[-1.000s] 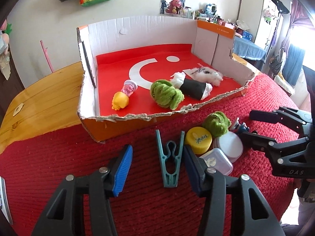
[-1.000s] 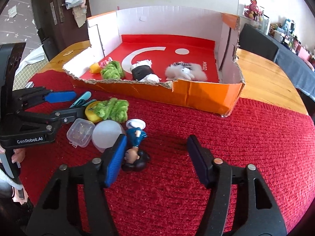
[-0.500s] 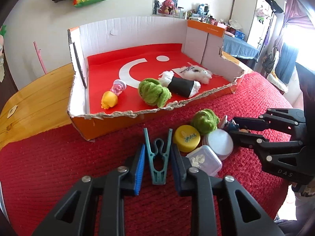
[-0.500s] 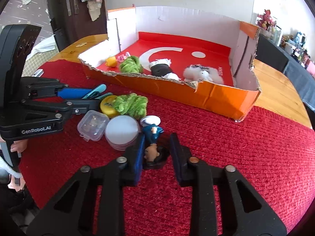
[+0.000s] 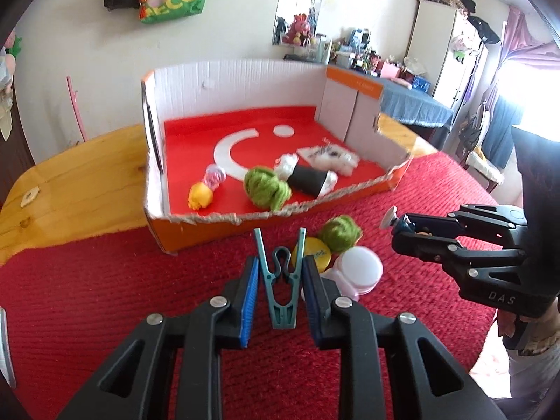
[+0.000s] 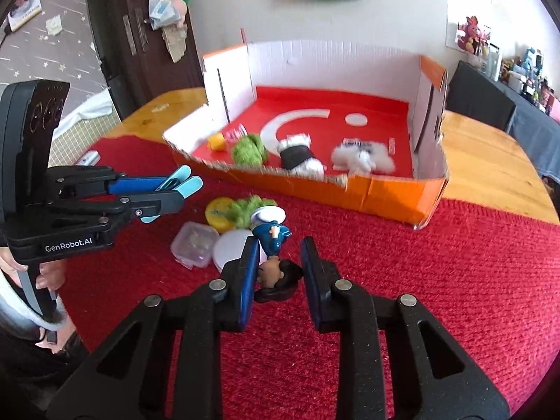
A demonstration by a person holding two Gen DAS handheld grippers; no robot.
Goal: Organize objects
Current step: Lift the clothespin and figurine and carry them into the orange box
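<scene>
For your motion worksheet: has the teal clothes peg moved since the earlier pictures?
Yes. The teal clothes peg, clamped in the left gripper, has risen off the red cloth toward the cardboard box.

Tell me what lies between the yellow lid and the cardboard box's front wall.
Only bare red cloth separates the yellow lid from the cardboard box, in the right wrist view.

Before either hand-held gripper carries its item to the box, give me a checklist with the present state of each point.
1. Left hand-held gripper shut on the teal clothespin: ok.
2. Right hand-held gripper shut on the figurine: ok.
3. Clothespin clear of the red cloth: ok, seen in the right wrist view.
4. Figurine clear of the cloth: cannot tell.
5. Free floor in the cardboard box: ok, the back half is bare.
6. Low front wall passable: ok.
</scene>
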